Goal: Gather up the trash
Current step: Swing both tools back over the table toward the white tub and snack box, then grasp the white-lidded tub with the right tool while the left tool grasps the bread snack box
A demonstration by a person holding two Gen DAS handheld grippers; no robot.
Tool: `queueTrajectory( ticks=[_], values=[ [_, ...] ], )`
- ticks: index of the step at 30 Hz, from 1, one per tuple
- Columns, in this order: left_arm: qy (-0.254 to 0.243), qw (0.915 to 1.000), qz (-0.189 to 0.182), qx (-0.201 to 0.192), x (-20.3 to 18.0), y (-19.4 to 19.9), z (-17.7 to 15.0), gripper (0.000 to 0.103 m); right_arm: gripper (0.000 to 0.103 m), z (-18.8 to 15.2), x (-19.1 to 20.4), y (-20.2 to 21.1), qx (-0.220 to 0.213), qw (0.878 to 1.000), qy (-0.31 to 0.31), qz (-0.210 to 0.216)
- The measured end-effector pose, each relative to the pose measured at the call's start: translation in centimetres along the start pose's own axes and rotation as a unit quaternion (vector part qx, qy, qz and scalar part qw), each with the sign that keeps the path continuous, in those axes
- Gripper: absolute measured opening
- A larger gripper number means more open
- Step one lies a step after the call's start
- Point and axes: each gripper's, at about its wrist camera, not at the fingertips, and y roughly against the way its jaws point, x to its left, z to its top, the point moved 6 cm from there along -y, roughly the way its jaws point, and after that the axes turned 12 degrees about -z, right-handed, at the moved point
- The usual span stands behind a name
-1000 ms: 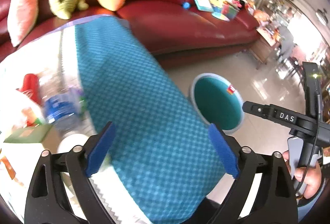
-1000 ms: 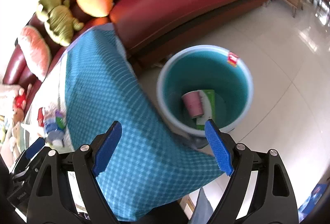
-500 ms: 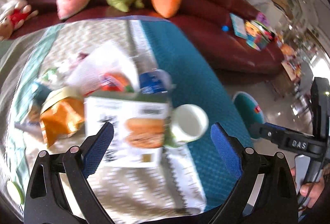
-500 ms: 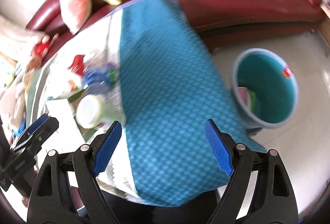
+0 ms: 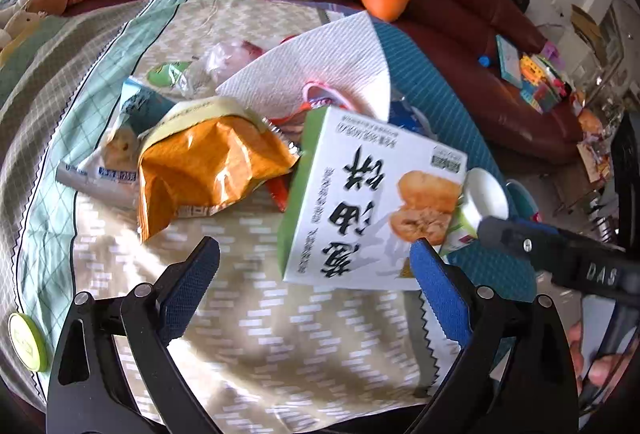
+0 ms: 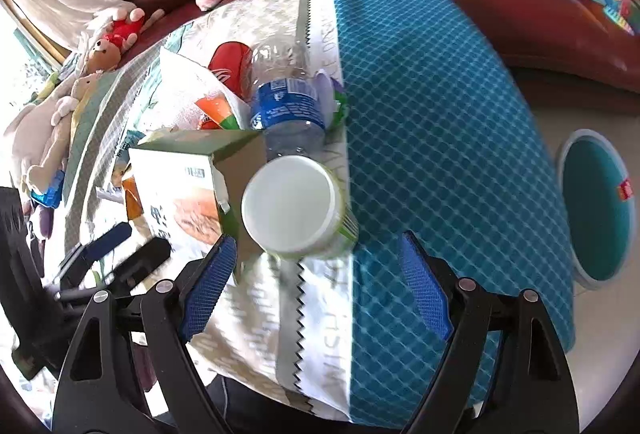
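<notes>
Worktop (image 5: pixel 280 346) cloth-covered, before red sofa (image 5: pixel 480 34); "DAS" marks right claw (image 6: pixel 316 274); both it and left claw (image 5: pixel 314 282) apart, empty.

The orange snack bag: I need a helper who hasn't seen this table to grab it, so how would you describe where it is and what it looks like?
Look at the table with the patterned cloth in front of the red sofa, where trash is heaped. The orange snack bag lies on the near left of the heap, beside the white and green box showing pastries. It is the only crinkled, shiny orange wrapper, with a pale yellow top edge.
</notes>
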Motion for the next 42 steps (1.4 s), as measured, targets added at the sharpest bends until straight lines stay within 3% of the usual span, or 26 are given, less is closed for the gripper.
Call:
queueTrajectory(
  ticks=[5, 6, 7, 15, 25, 35, 40, 42],
  values=[
    [0.005, 0.9999, 0.0, 0.01, 0.1, -0.3, -0.7, 0.096, 0.074, 1.2, 0.8, -0.9, -0.015, 1.0, 0.007, 0.003],
    [0.004, 0.9999, 0.0, 0.012, 0.0, -0.5, -0.7, 0.096, 0.057, 1.3, 0.9, -1.1, -0.017, 1.0, 0.006, 0.009],
    [0.001, 0.9999, 0.0, 0.014, -0.3, -0.5, -0.8, 0.096, 0.054, 1.4, 1.0, -1.3, -0.016, 1.0, 0.006, 0.02],
    [-0.037, 0.9989, 0.012, 0.027, -4.5, -1.7, -1.4, 0.096, 0.053, 1.0, -1.3, -0.5, -0.029, 0.999, -0.022, 0.034],
    [-0.02, 0.9892, 0.145, -0.002, -4.8, -4.1, -1.0, 0.099, 0.054, -0.5, -5.0, 0.3, -0.027, 0.996, -0.059, 0.057],
    [0.06, 0.9878, 0.144, -0.002, 1.3, -1.5, -2.4, 0.099, 0.054, -0.8, -5.5, 0.4, -0.029, 0.996, -0.064, 0.057],
    [0.097, 0.9858, 0.134, -0.032, 3.5, 0.6, -2.8, 0.098, 0.054, -0.9, -5.3, 0.4, -0.03, 0.996, -0.065, 0.05],
    [0.107, 0.9843, 0.133, -0.043, 4.1, 1.3, -2.7, 0.092, 0.054, -0.9, -5.2, 0.4, -0.03, 0.996, -0.064, 0.047]
  ],
)
